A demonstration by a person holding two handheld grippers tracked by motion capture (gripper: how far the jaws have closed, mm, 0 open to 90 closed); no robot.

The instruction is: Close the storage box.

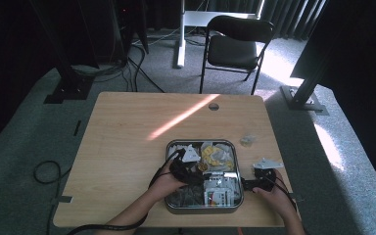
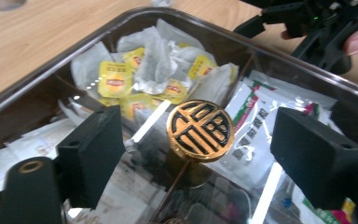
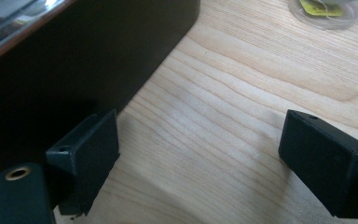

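Left tongs [image 2: 198, 156] agape around gold knob [image 2: 200, 130] (untouched), tea box [image 2: 37, 91]

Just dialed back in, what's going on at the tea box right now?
A person works two handheld grippers at a compartmented box with a clear lid, holding yellow-tagged tea bags and sachets. The left gripper is over the lid with its jaws open on either side of the round gold knob, not touching it. The right gripper is open too, low over the wooden table beside the box's dark outer wall, holding nothing.
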